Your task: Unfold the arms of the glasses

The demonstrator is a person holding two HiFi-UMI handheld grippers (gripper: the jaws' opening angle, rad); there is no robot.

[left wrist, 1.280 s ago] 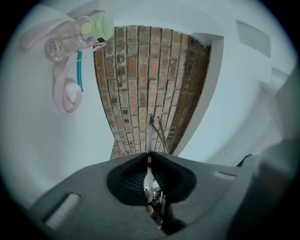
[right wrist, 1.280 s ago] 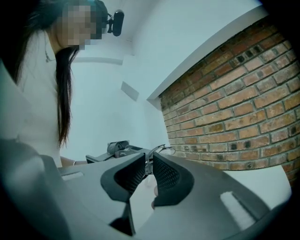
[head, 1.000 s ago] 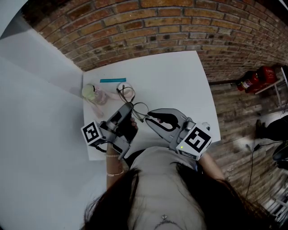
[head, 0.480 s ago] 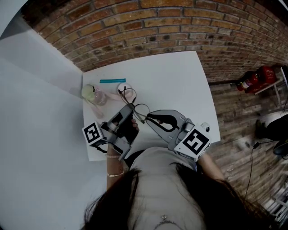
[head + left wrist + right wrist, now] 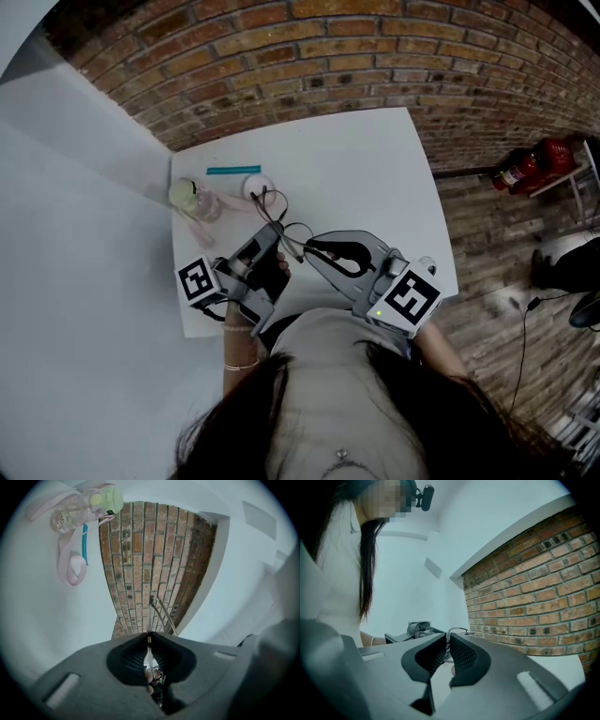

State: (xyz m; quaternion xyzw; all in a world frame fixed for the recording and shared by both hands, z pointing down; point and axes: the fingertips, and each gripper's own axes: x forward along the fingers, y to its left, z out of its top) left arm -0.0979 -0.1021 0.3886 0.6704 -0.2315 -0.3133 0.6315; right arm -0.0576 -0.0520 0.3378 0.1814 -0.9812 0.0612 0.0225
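The thin wire-framed glasses (image 5: 284,228) hang above the white table (image 5: 375,169) between my two grippers. In the head view my left gripper (image 5: 272,239) comes in from the lower left and is shut on one side of the frame. The left gripper view shows a thin metal piece of the glasses (image 5: 151,616) pinched between its jaws and running away from them. My right gripper (image 5: 306,249) comes in from the lower right, shut on the other side of the frame. In the right gripper view a wire loop of the glasses (image 5: 457,630) sticks out past the closed jaws.
A clear bottle with a green cap (image 5: 192,197) and pink strap (image 5: 70,566) lies at the table's far left. A teal stick (image 5: 234,171) and a small white round thing (image 5: 253,187) lie beside it. A brick wall (image 5: 309,66) stands behind; red items (image 5: 530,167) lie on the floor to the right.
Both grippers keep their hold. The left gripper has shifted slightly right, and the far part of the glasses has moved off the white round thing toward me.
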